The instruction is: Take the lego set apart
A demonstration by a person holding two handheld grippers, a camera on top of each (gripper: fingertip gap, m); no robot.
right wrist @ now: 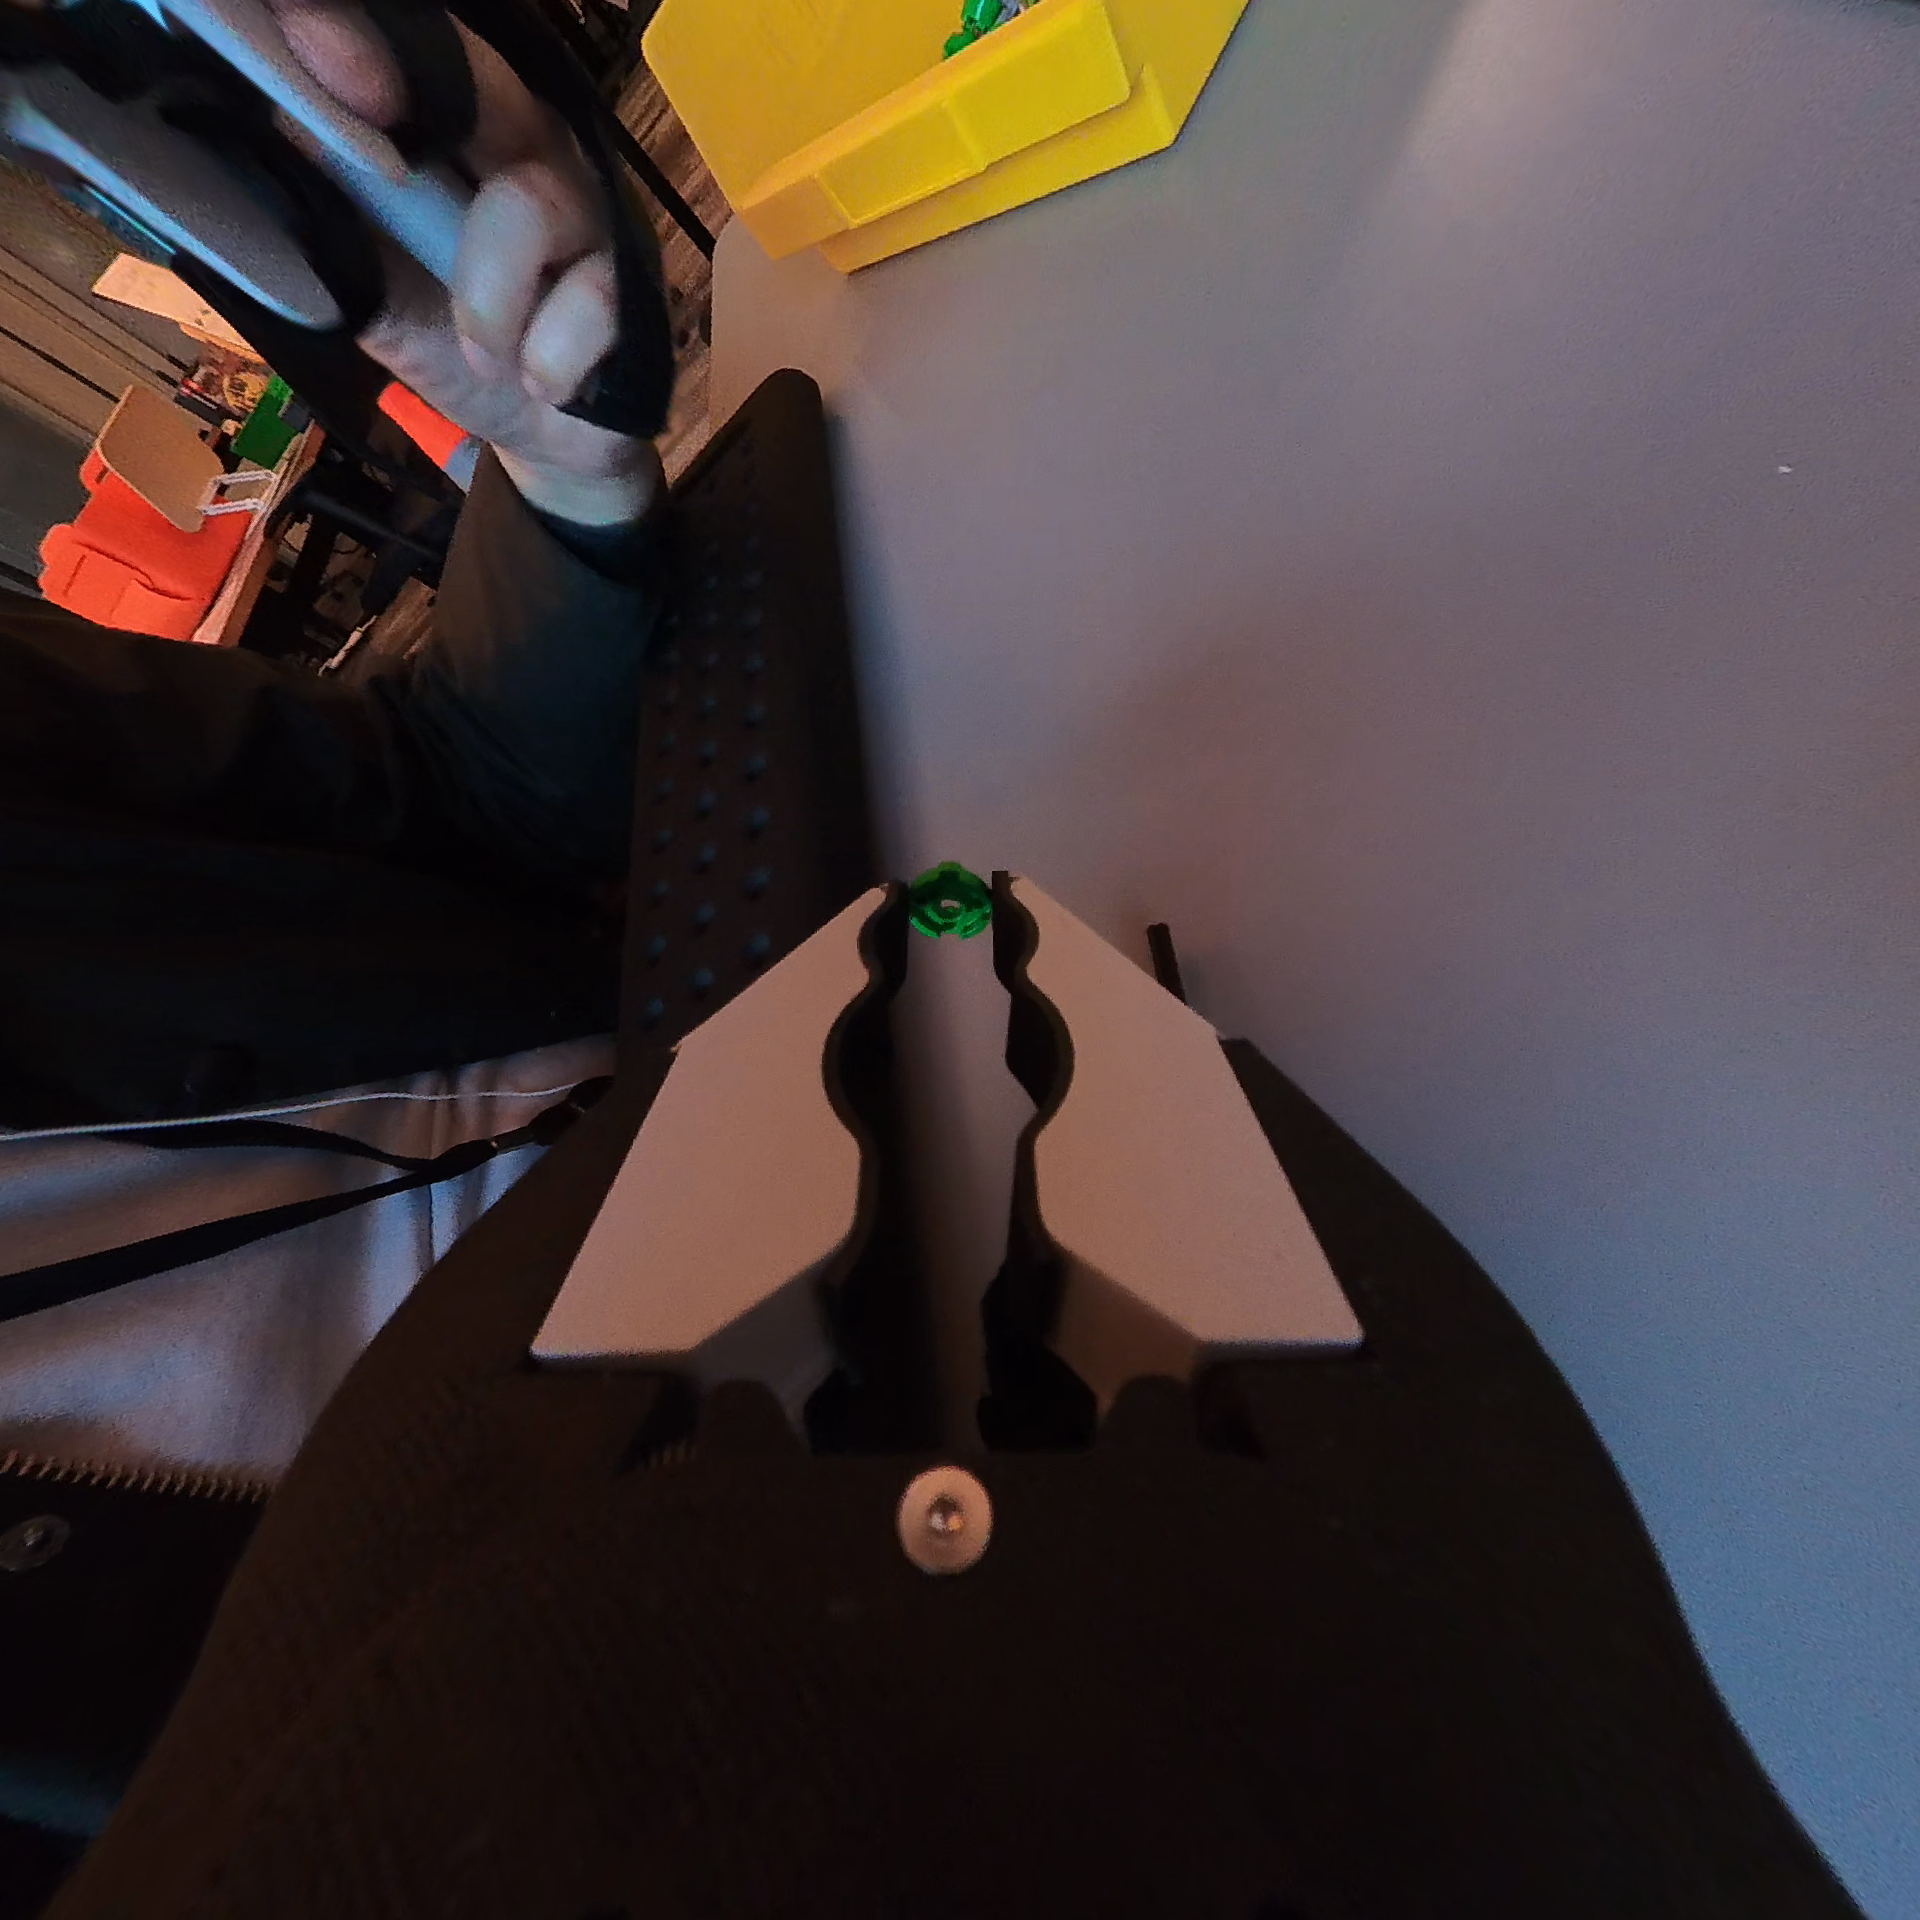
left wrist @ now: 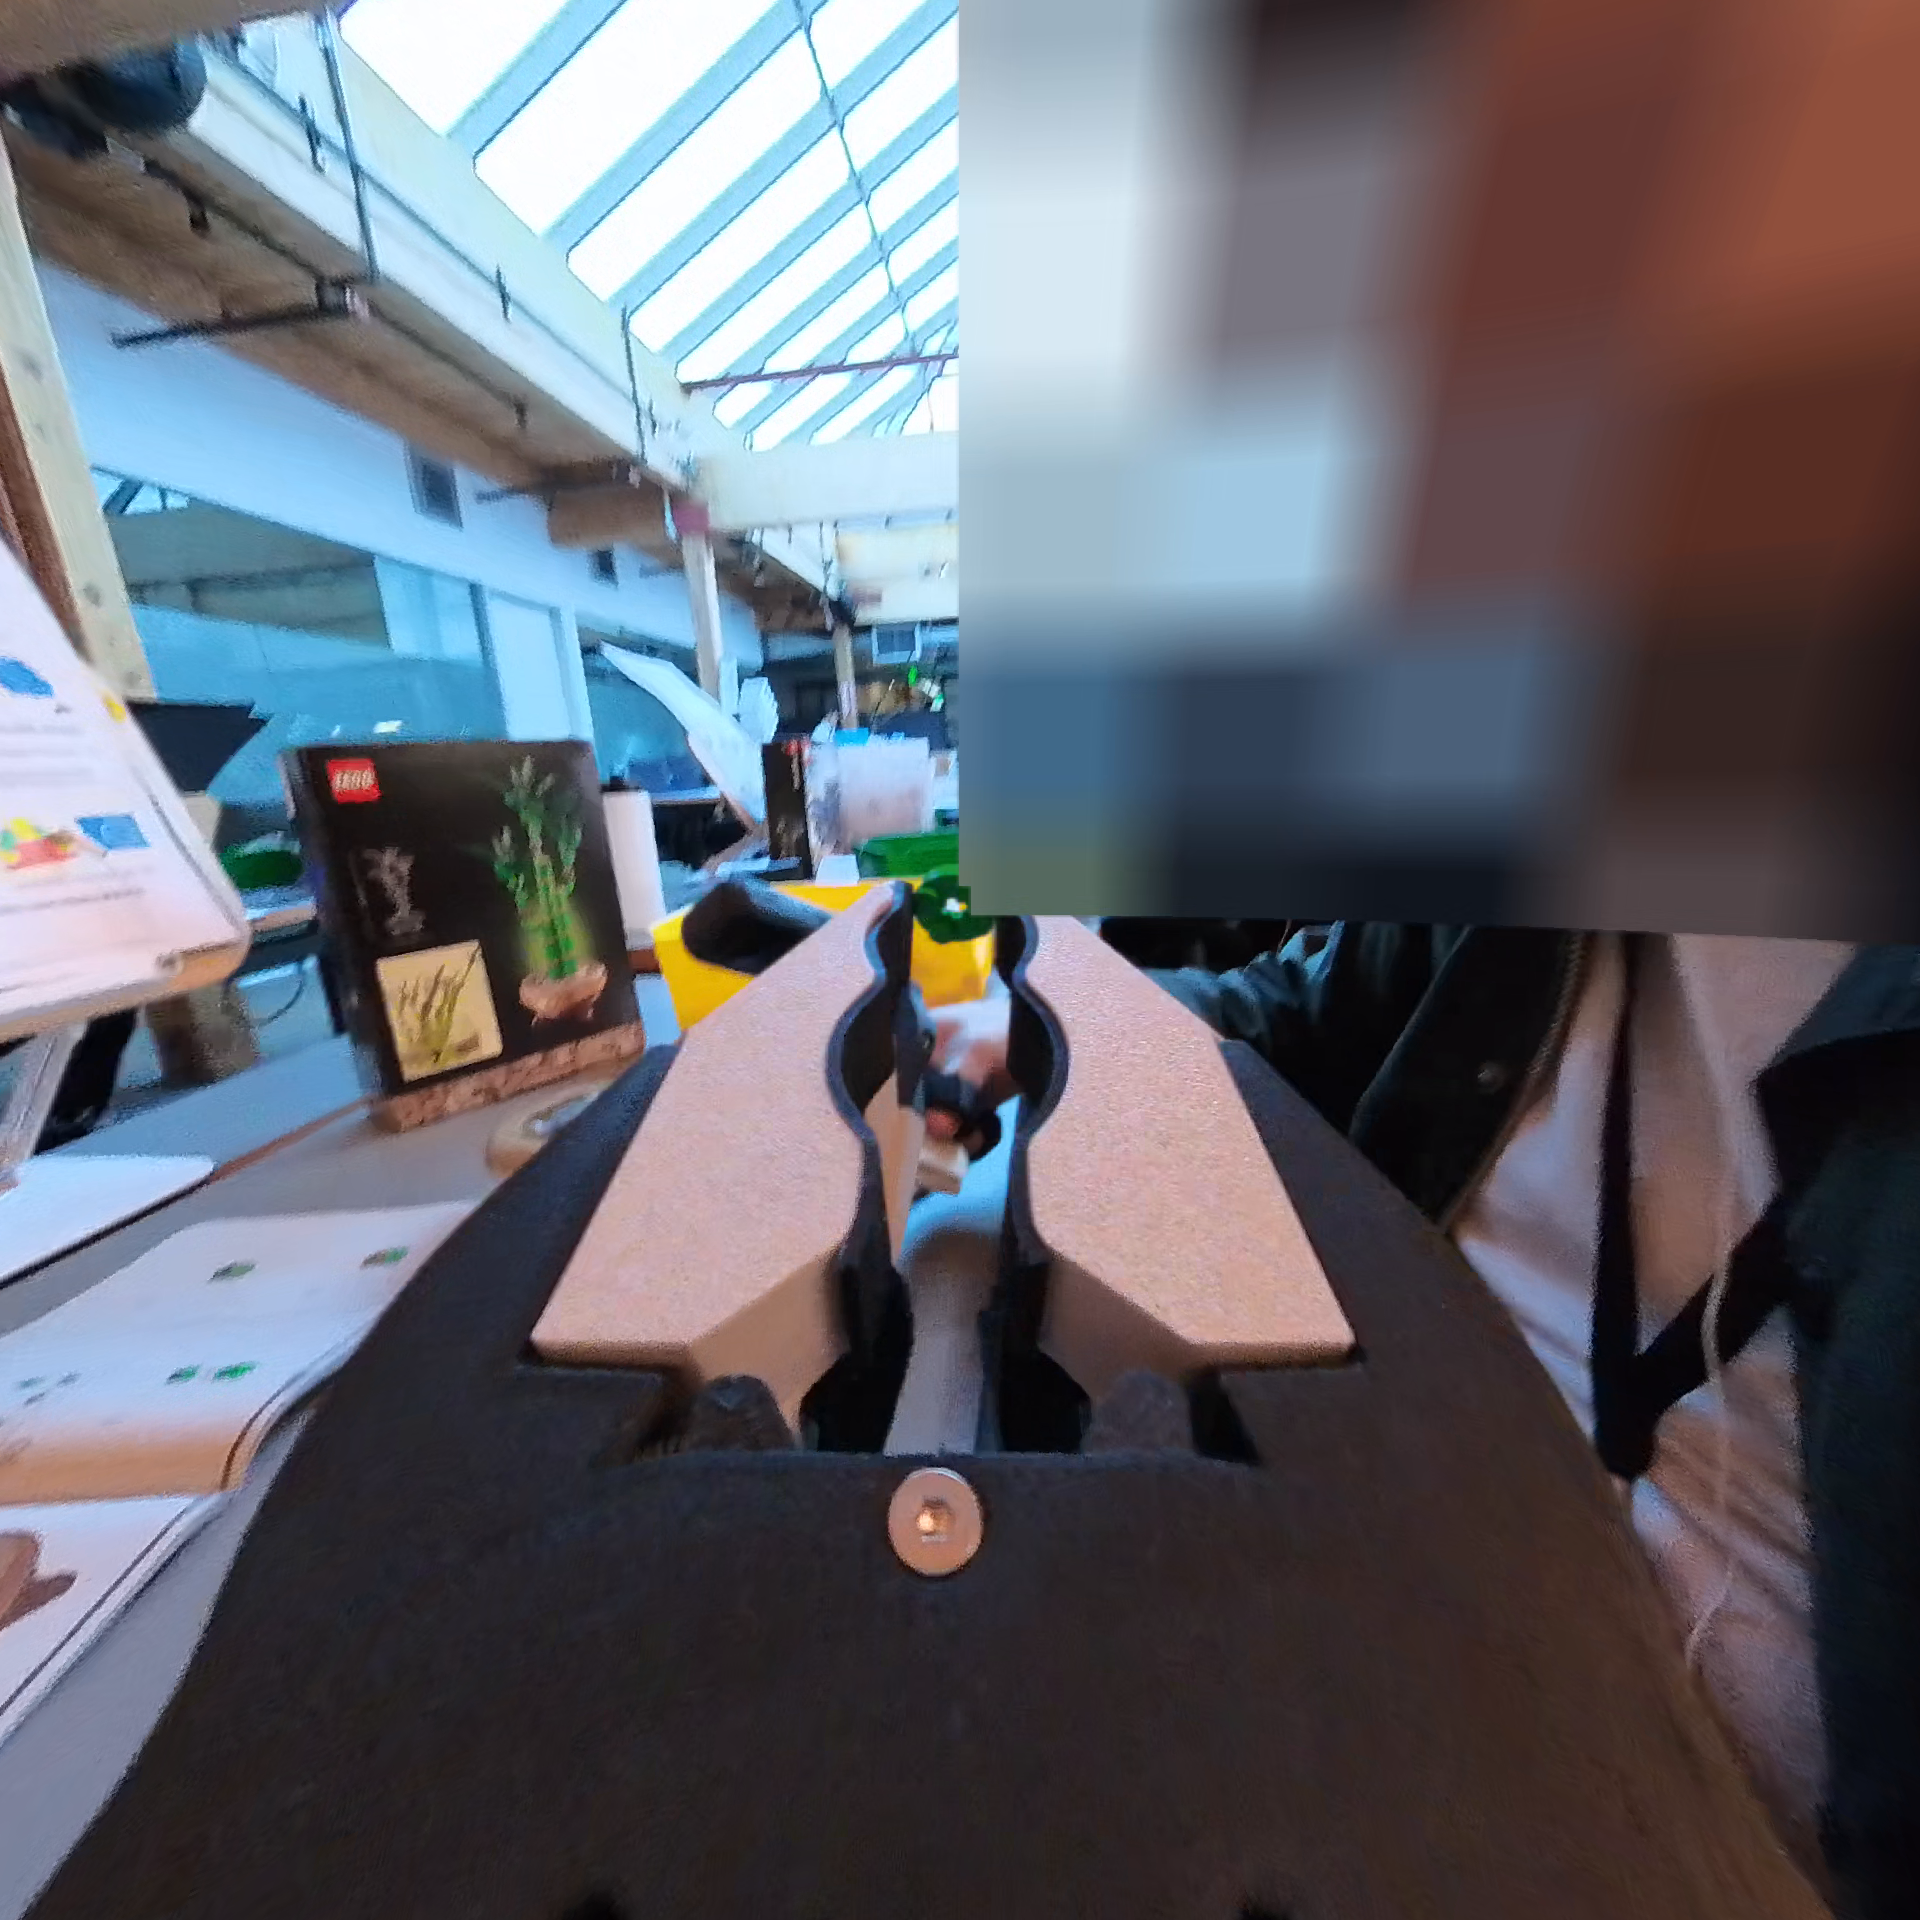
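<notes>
My right gripper [right wrist: 948, 902] is shut on a small round green lego piece [right wrist: 949, 902], pinched at the very fingertips just above the grey table [right wrist: 1455, 623]. My left gripper [left wrist: 956, 935] is raised off the table, jaws a narrow gap apart, and I see nothing clamped between them. Green pieces [left wrist: 948, 912] show just past its tips, over the yellow bin [left wrist: 717, 971]. In the right wrist view a hand [right wrist: 520, 312] holds the left gripper's handle, and its black perforated body [right wrist: 727, 727] lies along the table edge.
The yellow bin [right wrist: 935, 135] holding green pieces stands at the far end of the table. A black lego box [left wrist: 457, 914] stands upright at left, with open instruction pages [left wrist: 156, 1351] in front. A person in a white shirt and dark jacket [left wrist: 1558, 1195] is close on the right. My hands' fingertips stand some 20 cm from each other.
</notes>
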